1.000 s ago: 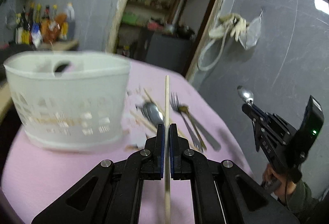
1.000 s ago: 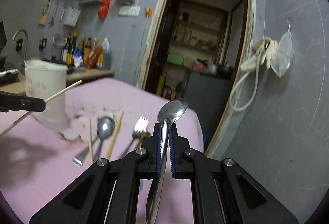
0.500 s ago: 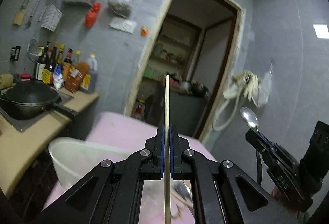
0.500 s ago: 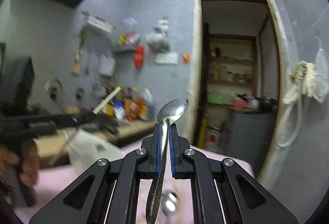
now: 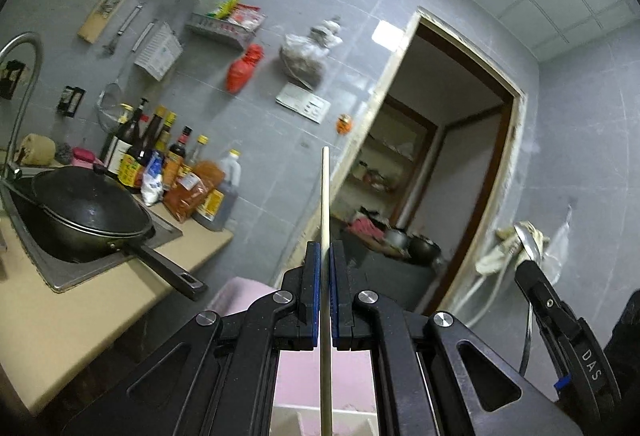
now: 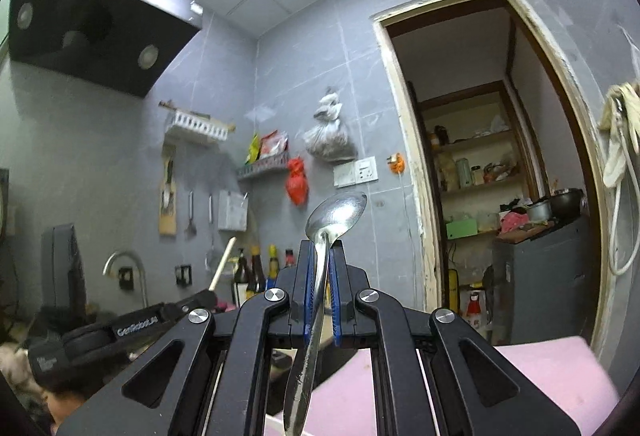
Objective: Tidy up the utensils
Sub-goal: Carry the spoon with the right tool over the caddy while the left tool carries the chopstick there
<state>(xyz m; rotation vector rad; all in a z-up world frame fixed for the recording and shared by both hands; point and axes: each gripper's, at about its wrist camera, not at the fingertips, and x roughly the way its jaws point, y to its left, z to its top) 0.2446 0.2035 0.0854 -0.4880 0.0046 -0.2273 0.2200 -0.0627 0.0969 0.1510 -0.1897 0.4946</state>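
My left gripper [image 5: 325, 252] is shut on a pale wooden chopstick [image 5: 325, 196] that stands upright, its tip pointing up at the wall. My right gripper [image 6: 320, 252] is shut on a metal spoon [image 6: 336, 214], bowl up, handle hanging down between the fingers. Both are raised high and tilted upward. The right gripper with its spoon bowl [image 5: 527, 240] shows at the right of the left wrist view. The left gripper and chopstick tip [image 6: 224, 260] show at the lower left of the right wrist view. A white basket rim [image 5: 352, 420] shows just below the left gripper.
The pink table [image 6: 540, 376] lies below. A counter [image 5: 80, 308] at the left holds a black wok [image 5: 88, 212] and several sauce bottles [image 5: 172, 164]. A range hood [image 6: 92, 24] hangs above. A doorway [image 6: 492, 176] opens into a pantry.
Both grippers have tilted up and risen, so the table, basket and loose utensils dropped out of view. Each still holds its utensil.
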